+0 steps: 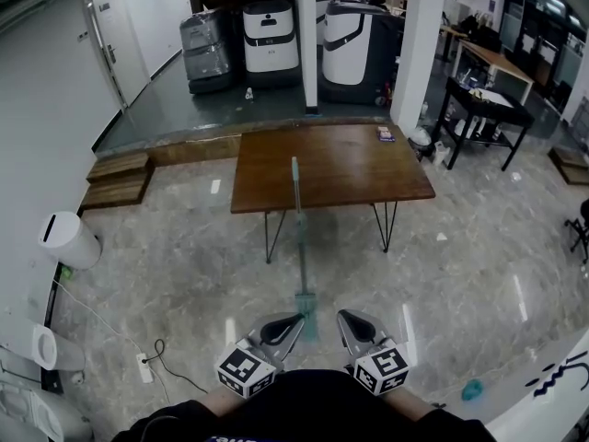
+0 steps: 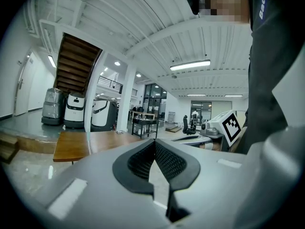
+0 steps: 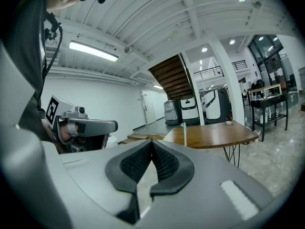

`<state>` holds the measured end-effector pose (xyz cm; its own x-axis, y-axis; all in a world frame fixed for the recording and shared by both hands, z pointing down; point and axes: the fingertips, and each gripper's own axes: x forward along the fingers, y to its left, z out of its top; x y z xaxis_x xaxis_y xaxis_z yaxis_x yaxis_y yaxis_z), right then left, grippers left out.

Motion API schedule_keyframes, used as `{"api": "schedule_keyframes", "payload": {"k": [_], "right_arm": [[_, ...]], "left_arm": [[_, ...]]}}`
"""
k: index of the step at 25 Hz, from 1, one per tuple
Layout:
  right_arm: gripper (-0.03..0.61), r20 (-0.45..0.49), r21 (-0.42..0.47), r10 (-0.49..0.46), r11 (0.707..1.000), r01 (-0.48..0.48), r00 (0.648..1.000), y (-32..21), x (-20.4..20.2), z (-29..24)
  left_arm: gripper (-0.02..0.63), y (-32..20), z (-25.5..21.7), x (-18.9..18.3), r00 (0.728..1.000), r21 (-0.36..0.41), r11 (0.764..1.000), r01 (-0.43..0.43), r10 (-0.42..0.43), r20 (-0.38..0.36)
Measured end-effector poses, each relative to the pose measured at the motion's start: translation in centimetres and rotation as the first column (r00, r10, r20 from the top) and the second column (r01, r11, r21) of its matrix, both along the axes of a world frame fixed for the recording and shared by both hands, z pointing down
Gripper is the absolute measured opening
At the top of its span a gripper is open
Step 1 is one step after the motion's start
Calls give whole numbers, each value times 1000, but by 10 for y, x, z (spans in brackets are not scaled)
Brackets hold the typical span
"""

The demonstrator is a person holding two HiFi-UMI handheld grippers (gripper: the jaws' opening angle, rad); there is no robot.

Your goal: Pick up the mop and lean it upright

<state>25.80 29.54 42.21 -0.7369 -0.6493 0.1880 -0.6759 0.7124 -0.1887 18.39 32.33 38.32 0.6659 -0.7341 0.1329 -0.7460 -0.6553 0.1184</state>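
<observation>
Left tool (image 1: 293, 321) and right tool (image 1: 344, 318) sit low and close to the person's body, each with its jaws pressed together on nothing; both gripper views show the pads meeting with no object between them. The mop (image 1: 300, 238) stands steeply tilted ahead of them. Its head (image 1: 306, 307) rests on the marble floor (image 1: 166, 256) between the two tool tips, and the top of its handle (image 1: 294, 164) lies against the near edge of the wooden bench (image 1: 359, 168). Neither tool touches it. As it stands, the lifting and leaning look finished, and the mop seems to hold itself there. At most, what remains is checking that it stays put.
</observation>
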Motion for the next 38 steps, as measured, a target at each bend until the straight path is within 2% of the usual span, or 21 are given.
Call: {"api": "schedule_keyframes", "payload": {"k": [14, 21, 28, 38], "right_arm": [[6, 21, -6, -47, 999, 47, 999, -6, 57, 3], [6, 23, -35, -82, 996, 83, 996, -2, 68, 16], [6, 8, -75, -110, 991, 110, 994, -2, 54, 29], [6, -46, -88, -53, 995, 49, 998, -41, 26, 34]], "left_arm": [[18, -4, -3, 57, 999, 14, 999, 48, -49, 12], [18, -3, 0, 66, 995, 8, 995, 95, -95, 12], [18, -5, 7, 55, 993, -15, 993, 118, -118, 0], [18, -48, 13, 20, 996, -26, 997, 75, -76, -51]]}}
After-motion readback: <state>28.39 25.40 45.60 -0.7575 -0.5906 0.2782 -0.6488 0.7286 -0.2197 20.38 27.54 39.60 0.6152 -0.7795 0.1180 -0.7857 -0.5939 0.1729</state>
